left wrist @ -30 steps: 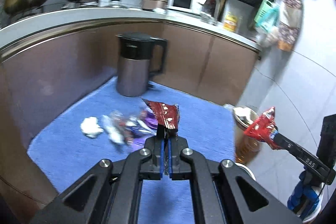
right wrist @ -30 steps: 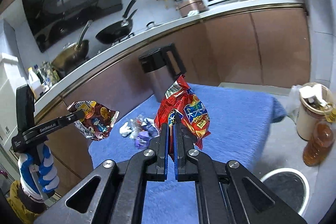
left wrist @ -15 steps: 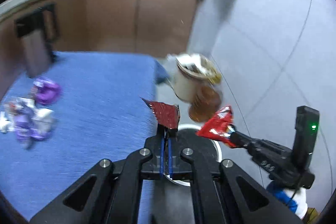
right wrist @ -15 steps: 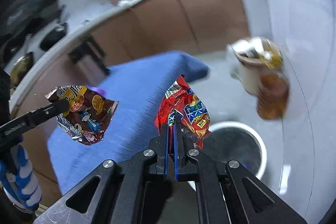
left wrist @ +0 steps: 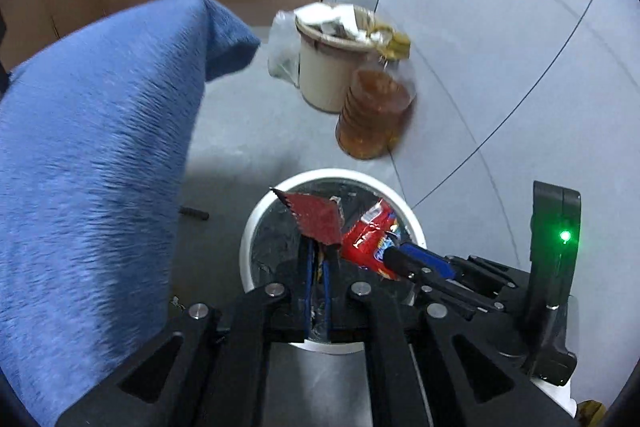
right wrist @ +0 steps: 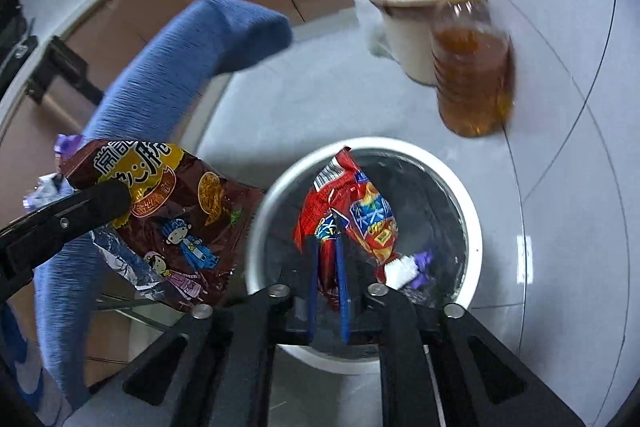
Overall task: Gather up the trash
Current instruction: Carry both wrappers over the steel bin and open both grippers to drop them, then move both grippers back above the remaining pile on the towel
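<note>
My left gripper [left wrist: 317, 251] is shut on a dark red-brown snack wrapper [left wrist: 318, 221], held over the white-rimmed trash bin [left wrist: 250, 227]. In the right wrist view that wrapper [right wrist: 176, 215] hangs at the bin's left rim. My right gripper [right wrist: 326, 231] has its jaws slightly parted around a red snack bag [right wrist: 352, 211], which hangs over the bin's opening [right wrist: 474, 227]. The red bag [left wrist: 370, 239] also shows in the left wrist view beside my wrapper. White and purple trash [right wrist: 408, 269] lies inside the bin.
A table draped in blue cloth [left wrist: 92, 155] stands to the left. A cream bucket full of rubbish [left wrist: 326, 67] and a bottle of amber liquid [left wrist: 374, 115] stand on the grey tiled floor beyond the bin. More wrappers [right wrist: 60, 147] lie on the cloth.
Both grippers have swung from the table to above the bin, carrying their wrappers. The right jaws have parted slightly around the red bag.
</note>
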Demonstrator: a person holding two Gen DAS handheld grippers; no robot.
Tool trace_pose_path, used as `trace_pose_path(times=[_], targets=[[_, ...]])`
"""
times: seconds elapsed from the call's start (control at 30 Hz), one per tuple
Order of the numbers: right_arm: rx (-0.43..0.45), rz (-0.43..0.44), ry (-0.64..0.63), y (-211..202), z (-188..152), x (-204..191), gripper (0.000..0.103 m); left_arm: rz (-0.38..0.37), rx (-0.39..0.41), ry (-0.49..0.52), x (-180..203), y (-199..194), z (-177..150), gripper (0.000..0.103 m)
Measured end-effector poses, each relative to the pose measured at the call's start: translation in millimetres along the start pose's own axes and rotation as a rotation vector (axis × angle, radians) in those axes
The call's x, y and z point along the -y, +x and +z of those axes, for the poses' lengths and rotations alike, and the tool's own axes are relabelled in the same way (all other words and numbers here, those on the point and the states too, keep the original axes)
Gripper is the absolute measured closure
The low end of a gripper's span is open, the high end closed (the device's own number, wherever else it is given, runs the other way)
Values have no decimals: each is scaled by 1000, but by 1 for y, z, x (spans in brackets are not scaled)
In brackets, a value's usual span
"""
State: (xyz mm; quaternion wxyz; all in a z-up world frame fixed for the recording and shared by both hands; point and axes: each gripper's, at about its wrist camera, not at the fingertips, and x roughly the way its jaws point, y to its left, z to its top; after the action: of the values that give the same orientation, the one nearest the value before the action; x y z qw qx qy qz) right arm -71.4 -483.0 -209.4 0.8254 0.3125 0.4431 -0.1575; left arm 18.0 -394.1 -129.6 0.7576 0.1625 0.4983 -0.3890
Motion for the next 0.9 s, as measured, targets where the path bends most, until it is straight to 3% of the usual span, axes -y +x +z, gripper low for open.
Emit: trace_pose_path(times=[0.07, 0.17, 0.2, 0.27, 0.3, 0.5, 0.57, 0.77, 0.9], targets=[[-17, -11, 20, 9, -1, 8, 71, -17, -22, -11, -1, 11, 1, 97], [-28, -32, 35, 17, -1, 17, 59, -38, -40, -22, -7, 19, 2, 92], [-31, -40, 38, 18, -1, 19, 57, -40, -38, -24, -7, 20, 2, 87], [-28, -57, 34, 17, -1, 20, 49, -41, -24, -28, -8, 18, 3, 59], [-25, -62, 32, 16, -1, 20, 47, -40, -12, -31, -8, 16, 3, 55], [3, -117, 21, 0, -2, 19, 39, -59, 21, -38, -7, -3, 3, 55], [19, -124, 16, -8, -2, 18, 31, -65, 48, -41, -8, -17, 2, 55], [129, -135, -7, -51, 0, -5, 3, -19, 221, -65, -17, -83, -8, 55], [254, -94, -53, -93, 1, -36, 0, 36, 331, -96, -30, -127, -21, 55]])
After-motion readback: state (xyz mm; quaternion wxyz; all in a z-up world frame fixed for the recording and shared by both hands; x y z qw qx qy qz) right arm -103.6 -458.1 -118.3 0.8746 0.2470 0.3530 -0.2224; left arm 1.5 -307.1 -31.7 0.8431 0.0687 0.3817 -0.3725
